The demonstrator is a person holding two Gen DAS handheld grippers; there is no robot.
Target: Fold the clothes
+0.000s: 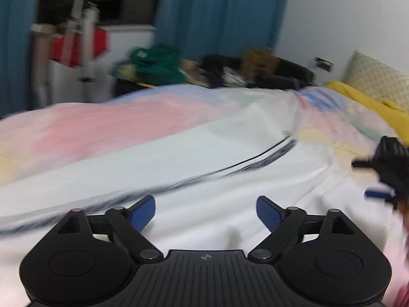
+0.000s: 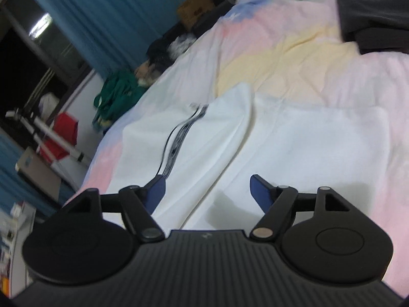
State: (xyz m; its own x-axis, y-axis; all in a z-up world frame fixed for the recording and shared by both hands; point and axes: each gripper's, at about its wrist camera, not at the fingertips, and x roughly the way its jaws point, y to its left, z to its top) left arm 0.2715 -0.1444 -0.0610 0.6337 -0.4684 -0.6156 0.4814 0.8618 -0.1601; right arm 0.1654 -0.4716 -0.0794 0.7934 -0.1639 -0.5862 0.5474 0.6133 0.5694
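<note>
While both tongs, left tongs (image 1: 205,213) and right tongs (image 2: 207,192), gape empty, the white garment (image 2: 204,138) lies spread just beneath them.

Both wrist cams sit low and close over the bed (image 1: 76,128), looking across it toward the blue curtains (image 2: 102,12); both catch the white garment (image 1: 204,166).
</note>
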